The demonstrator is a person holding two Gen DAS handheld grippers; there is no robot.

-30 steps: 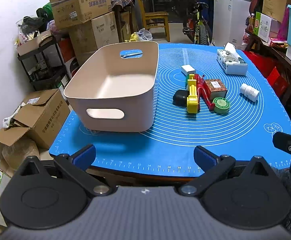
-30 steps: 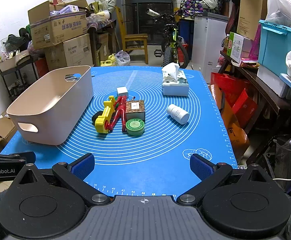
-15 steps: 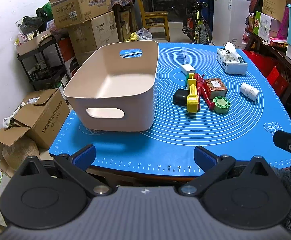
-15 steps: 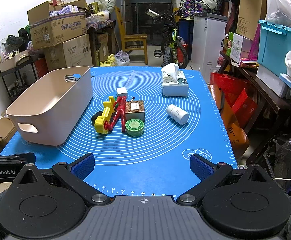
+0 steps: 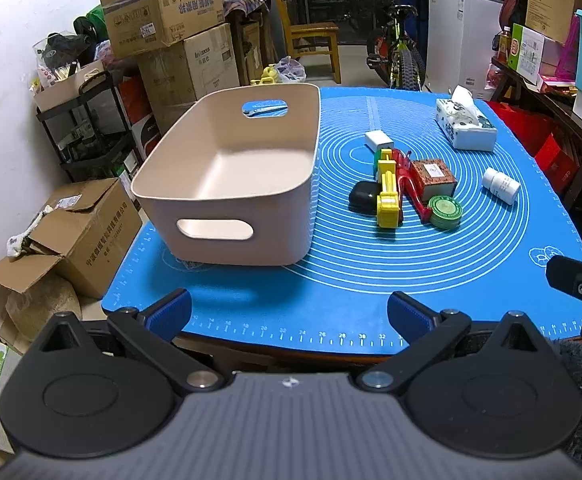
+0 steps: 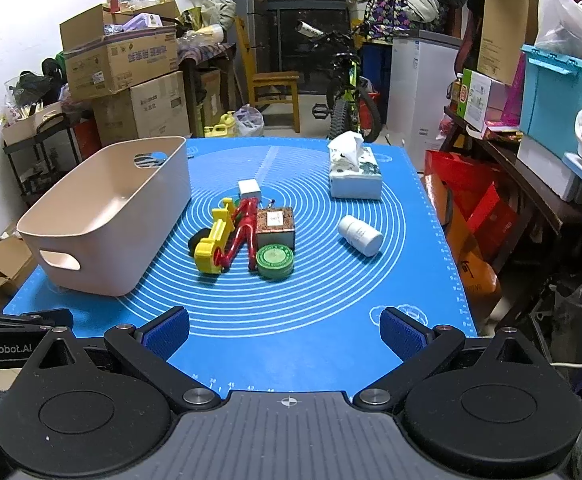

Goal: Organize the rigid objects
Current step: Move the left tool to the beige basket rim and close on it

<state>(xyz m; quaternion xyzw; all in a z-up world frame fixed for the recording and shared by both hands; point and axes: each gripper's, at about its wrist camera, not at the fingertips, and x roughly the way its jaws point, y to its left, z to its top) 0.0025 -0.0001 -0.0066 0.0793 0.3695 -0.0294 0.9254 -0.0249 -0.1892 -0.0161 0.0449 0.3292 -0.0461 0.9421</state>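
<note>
An empty beige bin [image 5: 227, 184] [image 6: 107, 216] stands on the left of the blue mat [image 5: 371, 264]. Right of it lies a cluster: a yellow toy [image 5: 389, 196] [image 6: 215, 246], a red toy [image 5: 411, 192] [image 6: 243, 228], a black object [image 5: 363, 199], a brown box [image 5: 433, 178] [image 6: 275, 222], a green round tin [image 5: 445, 211] [image 6: 275, 260], a white cube [image 5: 379, 140] [image 6: 249, 189]. A white bottle [image 5: 501, 186] [image 6: 361, 235] lies further right. My left gripper [image 5: 289, 314] and right gripper [image 6: 285, 332] are open and empty above the mat's near edge.
A tissue box [image 5: 467, 124] [image 6: 355, 172] sits at the mat's far right. Cardboard boxes [image 5: 163, 12], a shelf and a floor box [image 5: 71, 232] stand left of the table. A bicycle [image 6: 347, 96], chair and cluttered shelves stand behind and right.
</note>
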